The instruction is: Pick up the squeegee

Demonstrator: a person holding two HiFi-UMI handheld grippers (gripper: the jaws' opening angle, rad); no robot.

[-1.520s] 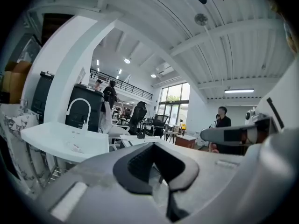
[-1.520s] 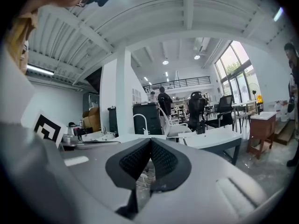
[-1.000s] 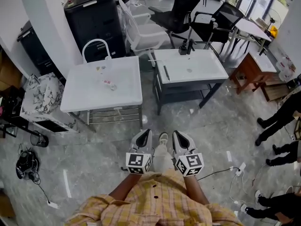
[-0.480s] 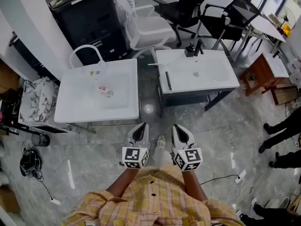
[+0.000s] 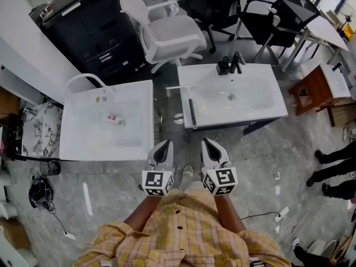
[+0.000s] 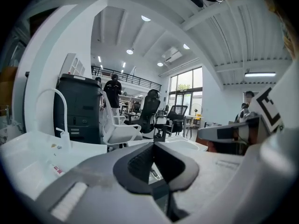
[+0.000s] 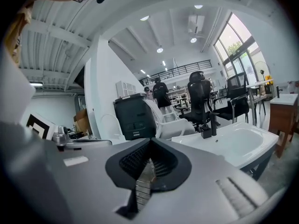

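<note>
**Grey jaws clenched and empty, squeegee lying well ahead on a basin rim**

Both hand-held tools are carried low in front of the person. The left gripper and the right gripper are side by side and pointed forward over the floor. In each gripper view the 2 ribbed pads are seen to meet at their tips, and nothing is held between them.

Beyond the tips, 2 white basins are set on stands. What is taken to be the squeegee is seen as a slim dark bar. It lies flat along the left rim of the right basin, just beside the gap between the 2 units and well apart from both grippers. The black tap stands at the far edge of that basin. The left basin holds only small items and can be left alone.

The bar is judged to be light and stiff along its length, probably with a softer rubber edge. The glazed rim under it is likely to be slippery, so the bar could be pushed off by a glancing touch. A grasp across the narrow width near the middle is advised, so that it stays balanced once lifted. Its handle cannot be made out at this range. The jaws would have to be opened before the approach is finished.
</note>
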